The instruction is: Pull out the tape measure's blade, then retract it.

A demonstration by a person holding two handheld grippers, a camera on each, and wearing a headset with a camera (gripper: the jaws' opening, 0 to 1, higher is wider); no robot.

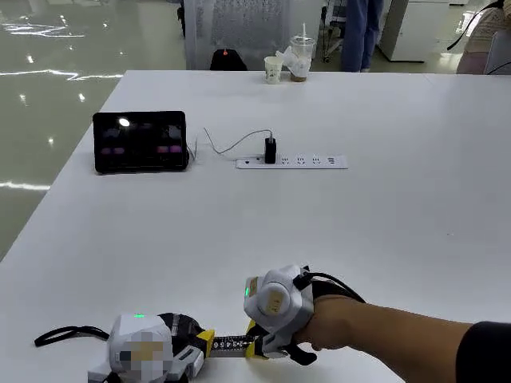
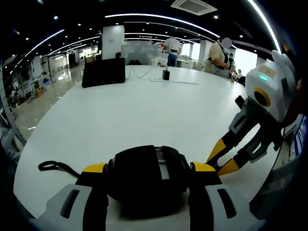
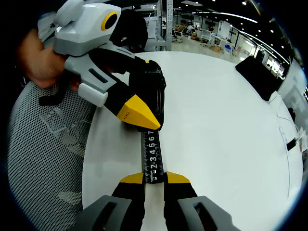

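The black, rounded plastic tape measure case (image 3: 153,89) lies at the near edge of the white tabletop (image 1: 319,231). It is clamped between the yellow-tipped jaws of the left hand-held gripper (image 2: 149,167), and its black wrist strap (image 1: 68,333) trails off to the left. A short length of dark blade (image 3: 152,154) with pale numerals runs out to the right, where the right hand-held gripper (image 3: 154,178) is pinched onto its end.
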